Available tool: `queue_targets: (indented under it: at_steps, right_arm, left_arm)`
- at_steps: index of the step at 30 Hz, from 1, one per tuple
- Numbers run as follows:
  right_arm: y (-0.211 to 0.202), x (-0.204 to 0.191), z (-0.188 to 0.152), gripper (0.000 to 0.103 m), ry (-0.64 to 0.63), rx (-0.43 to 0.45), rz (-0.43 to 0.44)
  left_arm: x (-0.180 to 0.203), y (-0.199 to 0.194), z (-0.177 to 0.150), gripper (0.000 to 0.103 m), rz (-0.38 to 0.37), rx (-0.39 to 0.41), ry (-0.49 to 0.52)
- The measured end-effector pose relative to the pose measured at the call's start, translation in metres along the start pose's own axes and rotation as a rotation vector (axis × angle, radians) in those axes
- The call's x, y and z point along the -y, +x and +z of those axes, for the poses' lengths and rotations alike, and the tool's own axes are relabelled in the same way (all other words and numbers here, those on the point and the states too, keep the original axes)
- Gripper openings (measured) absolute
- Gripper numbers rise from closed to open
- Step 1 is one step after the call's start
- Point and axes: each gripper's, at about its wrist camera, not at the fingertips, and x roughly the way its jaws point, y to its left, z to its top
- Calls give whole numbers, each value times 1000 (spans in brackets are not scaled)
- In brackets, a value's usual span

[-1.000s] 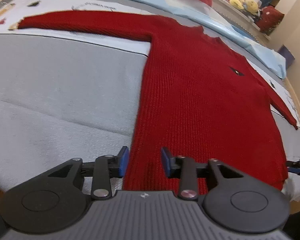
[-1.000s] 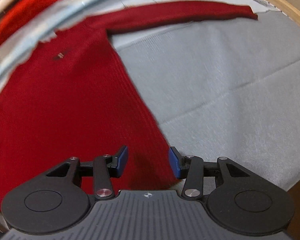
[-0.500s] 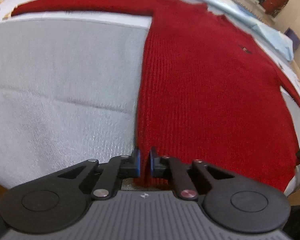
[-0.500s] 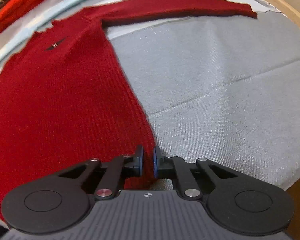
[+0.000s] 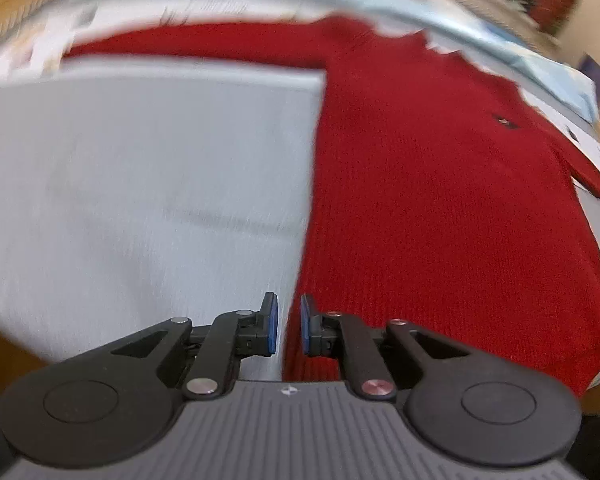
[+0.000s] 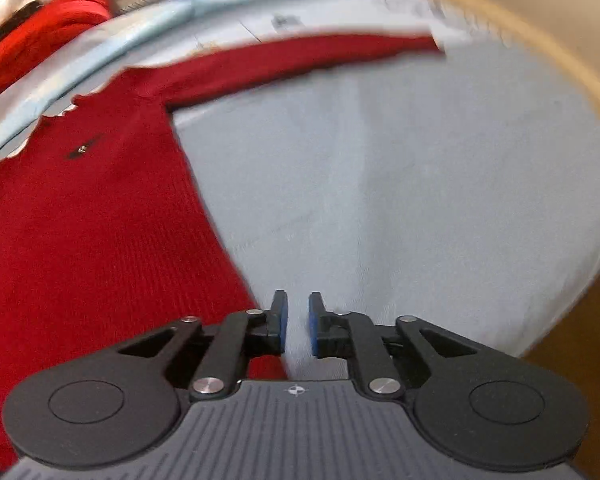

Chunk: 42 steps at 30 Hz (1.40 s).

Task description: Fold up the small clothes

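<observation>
a: left gripper jaws have just eased apart slightly; whether they pinch the hem corner of the red ribbed knit sweater, flat on the grey sheet, is unclear.

b: right gripper likewise. lifts should match.

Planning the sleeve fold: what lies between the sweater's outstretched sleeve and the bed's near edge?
Only bare grey sheet beside the sweater, in both wrist views.
</observation>
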Motion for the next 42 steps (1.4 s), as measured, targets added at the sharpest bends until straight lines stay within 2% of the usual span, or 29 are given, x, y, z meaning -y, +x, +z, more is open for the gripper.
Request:
queue_targets:
  at_steps: [2, 3, 4, 5, 6, 7, 8, 10, 12, 13, 15, 16, 17, 19, 22, 25, 28, 31, 38, 42]
  right_arm:
    - [-9, -8, 0, 14, -21, 48, 80]
    - [-11, -11, -1, 15, -28, 45, 137]
    - [-7, -15, -3, 16, -37, 12, 190]
    - [2, -20, -6, 21, -45, -38, 213]
    - [13, -25, -11, 26, -57, -106, 204]
    - [25, -28, -17, 26, -74, -184, 170]
    - [32, -27, -22, 25, -81, -221, 134]
    - [25, -28, -19, 26, -68, -179, 142]
    - [16, -28, -16, 28, -63, -128, 184]
    - [17, -27, -16, 30, -66, -131, 170]
    - [27, -28, -22, 31, -88, -190, 102]
    - [28, -30, -22, 31, -92, -191, 92]
    - [26, -31, -17, 31, -87, -162, 85]
    - [8, -34, -10, 32, -81, -43, 68]
    - [-14, -31, 2, 39, -27, 79, 91]
    - [-25, -24, 8, 40, 34, 117, 134]
    - [-35, -32, 9, 40, 32, 158, 164]
    - [-34, -50, 25, 40, -4, 191, 176]
    - [-29, -84, 32, 40, -86, 212, 210]
    - [-22, -98, 35, 40, -136, 213, 210]
  left_arm:
    - [7, -1, -1, 15, -64, 23, 18]
    - [8, 3, -2, 16, -94, 2, 18]
    - [11, 13, -5, 16, -108, -47, 22]
    - [15, 25, -8, 17, -99, -102, 31]
    - [17, 39, -11, 16, -67, -166, 50]
    - [20, 42, -14, 15, -60, -166, 69]
    - [23, 39, -13, 16, -53, -146, 85]
    - [30, 28, -10, 20, -54, -82, 121]
    - [37, 23, -11, 43, -61, -28, 146]
    - [38, 26, -13, 48, -55, -42, 145]
    - [40, 43, -20, 48, -27, -122, 164]
    - [40, 45, -19, 49, -2, -113, 178]
    - [43, 43, -18, 49, 24, -88, 191]
    - [46, 30, -15, 49, 54, -8, 193]
    - [52, 10, -8, 62, 103, 108, 206]
    - [62, -13, 6, 64, 122, 159, 190]
    - [68, -39, 23, 64, 122, 206, 162]
    - [72, -67, 23, 75, 138, 279, 166]
    - [74, -73, 62, 76, 135, 326, 104]
    - [74, -68, 106, 72, 137, 369, 124]
